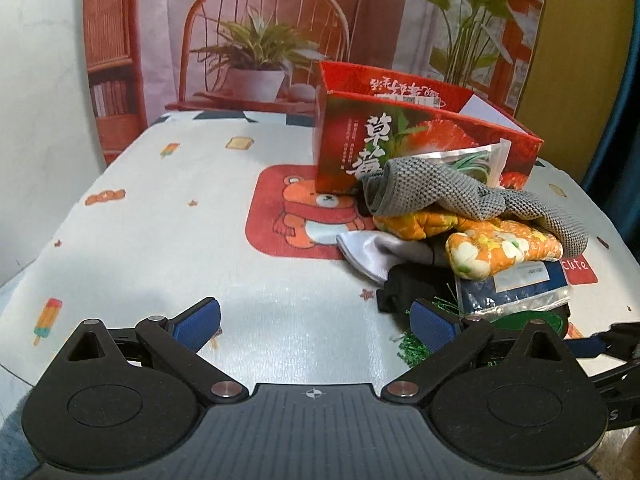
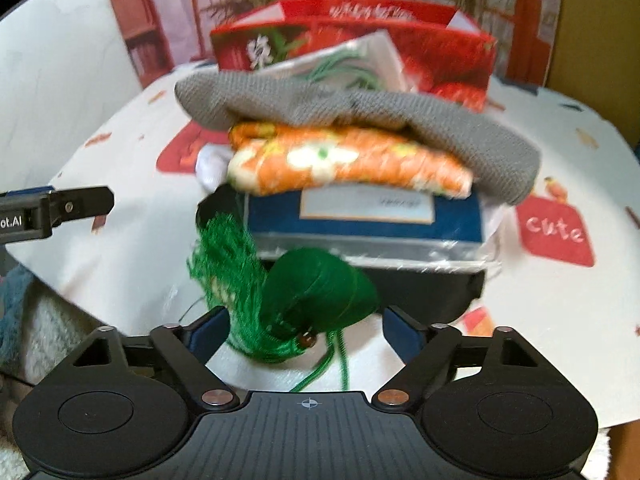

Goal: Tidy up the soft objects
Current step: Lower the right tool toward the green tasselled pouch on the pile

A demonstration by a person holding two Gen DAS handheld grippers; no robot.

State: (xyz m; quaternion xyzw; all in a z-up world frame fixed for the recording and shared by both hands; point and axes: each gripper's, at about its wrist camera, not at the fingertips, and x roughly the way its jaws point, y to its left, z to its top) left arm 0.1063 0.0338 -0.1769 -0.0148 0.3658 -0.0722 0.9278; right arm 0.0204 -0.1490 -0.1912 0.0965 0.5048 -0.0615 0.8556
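Our right tongs [image 2: 306, 330] stand spread around the green tassel [image 2: 280, 300], pads not yet pressing it; our left tongs [image 1: 316, 322] are spread over bare surface [image 1: 160, 220]. The tassel lies at the near foot of the soft pile, in front of the red box [image 1: 400, 136]. The risk we see: its loose cord trails under the navy packet [image 2: 360, 220], so a lift could drag the pile, sliding the orange floral pad [image 2: 344, 164] and grey knit cloth [image 2: 360, 116] off. A shallow pinch may catch only slippery fringe.
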